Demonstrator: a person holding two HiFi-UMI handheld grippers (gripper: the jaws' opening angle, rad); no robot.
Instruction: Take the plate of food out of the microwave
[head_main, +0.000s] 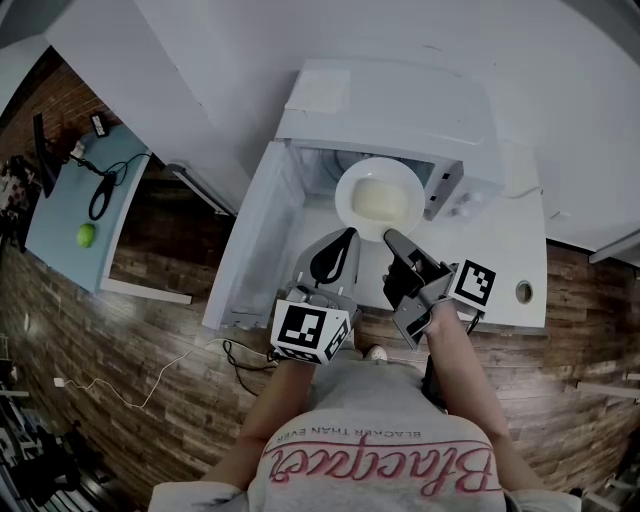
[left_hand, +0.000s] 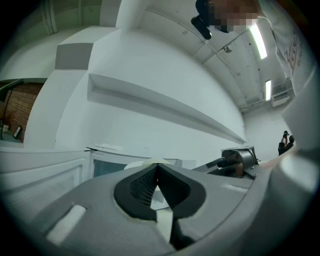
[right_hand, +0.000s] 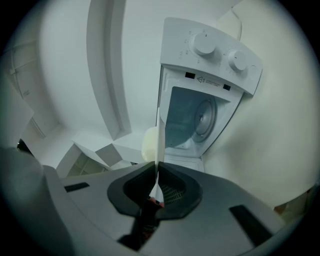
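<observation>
A white plate (head_main: 380, 197) with pale yellow food (head_main: 380, 203) hangs level just in front of the open white microwave (head_main: 400, 120). My right gripper (head_main: 392, 238) is shut on the plate's near rim. In the right gripper view the plate (right_hand: 159, 135) stands edge-on between the pads, the food (right_hand: 149, 142) bulges to its left, and the microwave's cavity (right_hand: 192, 117) lies behind with nothing in it. My left gripper (head_main: 349, 234) is shut, its tips at the plate's near-left rim; in the left gripper view the plate (left_hand: 150, 163) shows just beyond the tips, not between them.
The microwave door (head_main: 255, 235) swings wide open to the left. Two knobs (right_hand: 205, 44) sit on the control panel. The white counter (head_main: 500, 280) has a round hole (head_main: 524, 292). A turquoise table (head_main: 70, 215) at far left carries a green ball (head_main: 86, 235) and a cable.
</observation>
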